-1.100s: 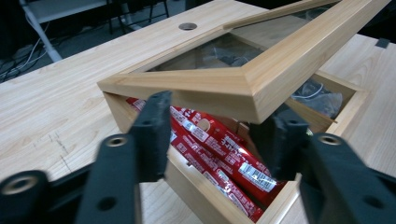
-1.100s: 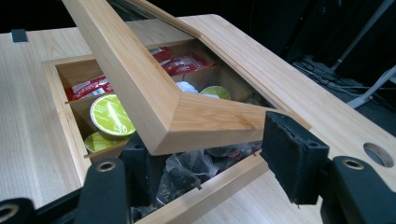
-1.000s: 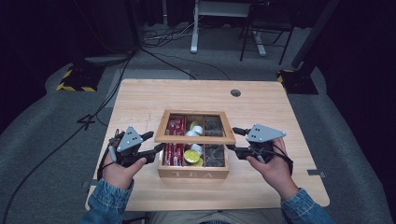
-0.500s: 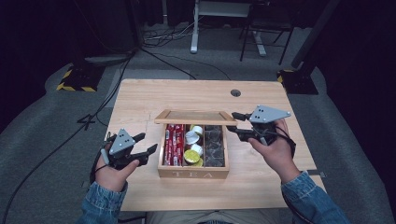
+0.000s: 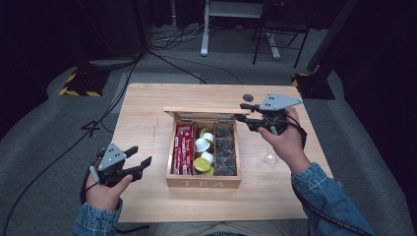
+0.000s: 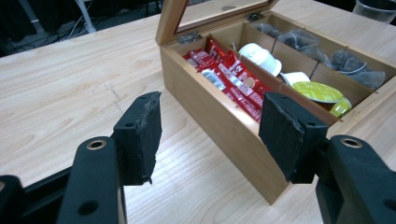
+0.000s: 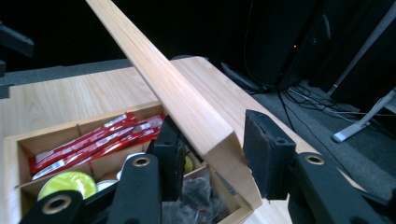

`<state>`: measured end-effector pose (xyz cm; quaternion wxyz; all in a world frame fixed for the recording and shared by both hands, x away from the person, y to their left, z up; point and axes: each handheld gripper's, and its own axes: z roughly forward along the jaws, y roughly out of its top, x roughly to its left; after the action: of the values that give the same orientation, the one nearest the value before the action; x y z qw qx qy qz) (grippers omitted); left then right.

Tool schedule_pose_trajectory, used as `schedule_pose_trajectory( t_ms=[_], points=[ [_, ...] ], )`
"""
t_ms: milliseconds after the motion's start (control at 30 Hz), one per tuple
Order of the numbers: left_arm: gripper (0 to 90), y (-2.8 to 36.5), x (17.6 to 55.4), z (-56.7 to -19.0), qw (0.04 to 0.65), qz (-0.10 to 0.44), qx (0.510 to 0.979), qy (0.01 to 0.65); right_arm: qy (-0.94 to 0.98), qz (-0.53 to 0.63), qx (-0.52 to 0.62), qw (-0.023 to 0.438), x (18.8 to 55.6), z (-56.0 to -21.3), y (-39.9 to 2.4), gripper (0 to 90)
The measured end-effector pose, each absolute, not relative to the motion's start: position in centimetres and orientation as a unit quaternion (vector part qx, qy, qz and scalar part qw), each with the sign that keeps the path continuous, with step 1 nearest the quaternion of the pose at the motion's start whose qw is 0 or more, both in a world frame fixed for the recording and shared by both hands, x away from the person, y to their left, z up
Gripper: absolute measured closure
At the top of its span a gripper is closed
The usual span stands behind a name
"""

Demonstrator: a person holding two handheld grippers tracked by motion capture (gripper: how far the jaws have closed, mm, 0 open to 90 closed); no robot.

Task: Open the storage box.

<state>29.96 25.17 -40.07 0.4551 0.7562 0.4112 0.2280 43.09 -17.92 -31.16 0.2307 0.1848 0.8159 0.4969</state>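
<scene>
Wooden tea box (image 5: 204, 183), mid-bench (image 5: 147, 103), lid (image 5: 199, 110) raised upright at the far side. Compartments: red sachets (image 5: 183, 150) left, white and yellow-green pods (image 5: 203, 156) centre, dark bags (image 5: 225, 150) right. Right gripper (image 5: 244, 112): fingers wide, straddling the lid's corner. Left gripper (image 5: 139, 156): fingers wide, empty, near the box's left side. Clear cup (image 5: 270, 158) right of box.
</scene>
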Motion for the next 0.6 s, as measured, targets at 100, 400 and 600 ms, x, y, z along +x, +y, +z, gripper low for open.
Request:
schedule_pose_trajectory(
  t_ms=[100,400,600],
  points=[
    [39.5,25.3,30.0,-40.2,0.454,0.226,0.757,0.411,0.813,0.499,0.189,0.232,43.8,-30.8,-17.9,59.9],
    [39.2,25.0,30.9,-40.3,0.455,0.222,0.761,0.406,0.805,0.499,0.21,0.244,45.6,-29.5,-17.8,61.5],
    [38.9,24.9,31.5,-40.5,0.456,0.216,0.762,0.406,0.798,0.5,0.225,0.25,47.2,-28.9,-17.6,62.0]
  ],
)
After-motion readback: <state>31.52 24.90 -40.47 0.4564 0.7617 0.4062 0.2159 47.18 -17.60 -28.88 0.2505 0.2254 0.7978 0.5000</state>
